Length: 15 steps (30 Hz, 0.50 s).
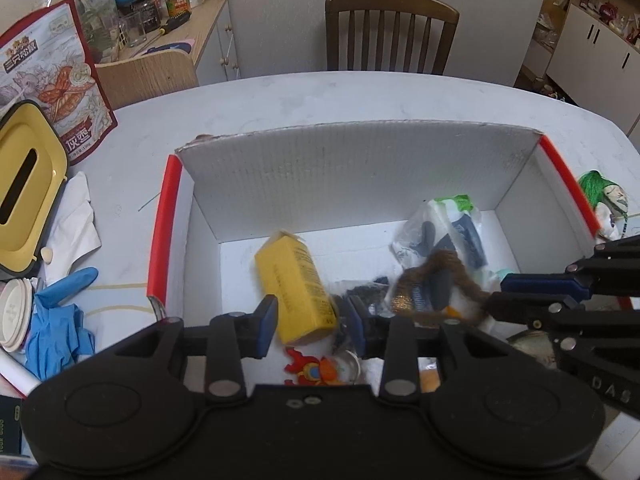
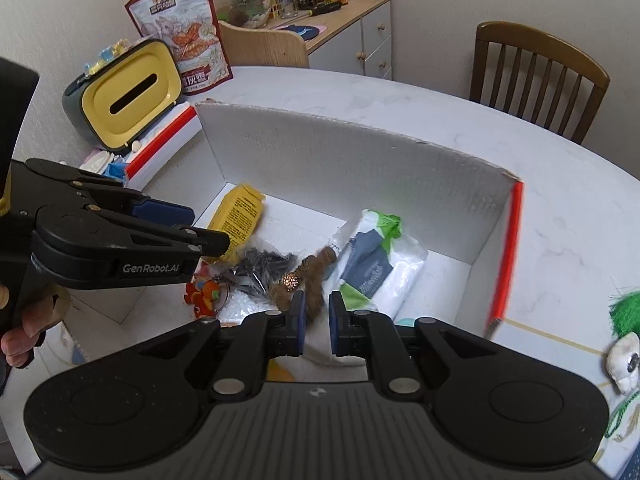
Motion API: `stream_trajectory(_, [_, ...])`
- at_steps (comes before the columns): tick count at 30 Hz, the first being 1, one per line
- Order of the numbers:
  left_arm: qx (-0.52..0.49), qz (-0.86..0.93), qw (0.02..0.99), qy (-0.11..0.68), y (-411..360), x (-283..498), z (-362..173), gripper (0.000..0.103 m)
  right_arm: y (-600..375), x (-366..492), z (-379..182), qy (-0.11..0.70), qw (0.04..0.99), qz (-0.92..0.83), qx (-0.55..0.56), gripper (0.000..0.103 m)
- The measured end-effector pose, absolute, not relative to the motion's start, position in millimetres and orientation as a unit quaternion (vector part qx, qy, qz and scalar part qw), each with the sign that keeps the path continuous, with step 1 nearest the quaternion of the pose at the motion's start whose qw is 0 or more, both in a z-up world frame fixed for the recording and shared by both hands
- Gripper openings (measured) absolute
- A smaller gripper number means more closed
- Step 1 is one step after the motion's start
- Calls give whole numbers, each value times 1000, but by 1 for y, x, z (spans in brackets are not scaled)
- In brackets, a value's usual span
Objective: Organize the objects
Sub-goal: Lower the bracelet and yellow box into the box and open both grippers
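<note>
Box (image 1: 360,168), white corrugated with red-edged flaps, sits open on the pale table (image 1: 320,96); everything below is placed against it. Inside on its floor: yellow carton (image 1: 296,280) lying toward the left wall, white-and-green packet (image 1: 444,224) toward the right wall, a brown furry piece (image 1: 436,276) and a bag of dark bits (image 2: 260,268) between them, a red-orange figure (image 1: 312,368) at the near edge.

Judged progress: well along, several items binned. Outside the box remain a green-haired doll (image 2: 624,344) off its right flap, blue gloves (image 1: 60,320), tissues and a yellow-lidded container (image 1: 24,184) off its left flap.

Left gripper (image 1: 312,320) hangs over the near edge, jaws fairly wide, straddling the carton's near end, not visibly clamping it. Right gripper (image 2: 316,320) hovers over the box interior, jaws narrowly parted; the brown piece sits just at the left pad, contact uncertain, nothing clearly held.
</note>
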<state>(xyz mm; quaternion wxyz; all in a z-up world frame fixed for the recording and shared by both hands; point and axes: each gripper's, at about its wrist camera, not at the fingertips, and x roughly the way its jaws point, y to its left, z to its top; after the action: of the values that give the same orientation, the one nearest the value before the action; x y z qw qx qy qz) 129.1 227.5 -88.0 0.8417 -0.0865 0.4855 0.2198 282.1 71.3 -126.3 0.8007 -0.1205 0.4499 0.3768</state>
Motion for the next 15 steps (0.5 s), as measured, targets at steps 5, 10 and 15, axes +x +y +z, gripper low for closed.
stream_trajectory(5, [-85, 217, 849, 474, 216, 124, -77, 44, 56, 277, -114, 441, 808, 377, -104, 11])
stream_trajectory(10, [-76, 211, 859, 460, 199, 119, -62, 49, 41, 269, -97, 425, 816, 383, -90, 11])
stream_trajectory(15, [-68, 203, 870, 444, 179, 116, -47, 54, 26, 261, -81, 411, 823, 386, -75, 11])
